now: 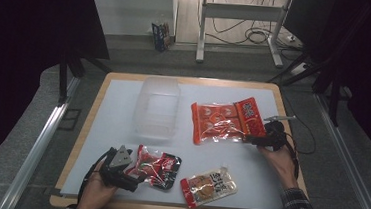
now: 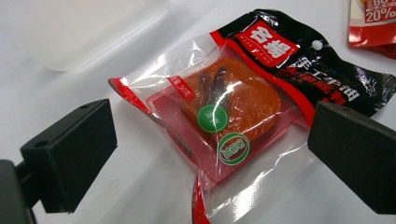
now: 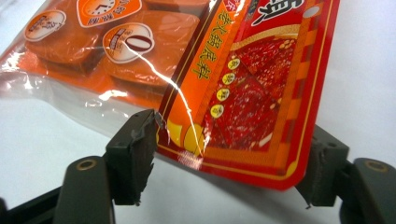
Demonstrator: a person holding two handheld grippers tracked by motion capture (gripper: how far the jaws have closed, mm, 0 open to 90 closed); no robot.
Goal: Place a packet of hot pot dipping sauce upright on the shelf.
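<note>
- High view: white table (image 1: 111, 129) with a clear plastic tub (image 1: 157, 107) at centre-left, apparently empty, so probably where the packets are meant to go. The big orange-red packet (image 1: 226, 119) lies right of the tub, and the right gripper (image 1: 266, 138) sits at its near-right corner. The left gripper (image 1: 127, 172) rests at the near-left edge, beside the black-and-red packet (image 1: 156, 167). A small tan packet (image 1: 209, 185) lies near the front, untouched.
- Left gripper view: the jaws stand wide apart with the black-and-red packet (image 2: 243, 100) flat on the table ahead of them and partly between them. Neither pad touches it, so nothing is held. It looks lined up to close on the near end of the packet.
- Right gripper view: the jaws are partly closed around the bottom corner of the orange-red packet (image 3: 243, 88), which lies between them with its edge lifted off the table. The left pad (image 3: 137, 149) looks to be at the film edge. On the right the packet's corner reaches to the other pad, and contact cannot be judged, so a firm grip cannot be confirmed. Taking the corner seam makes sense, since the flat film is easier to pinch than the bulky middle.
</note>
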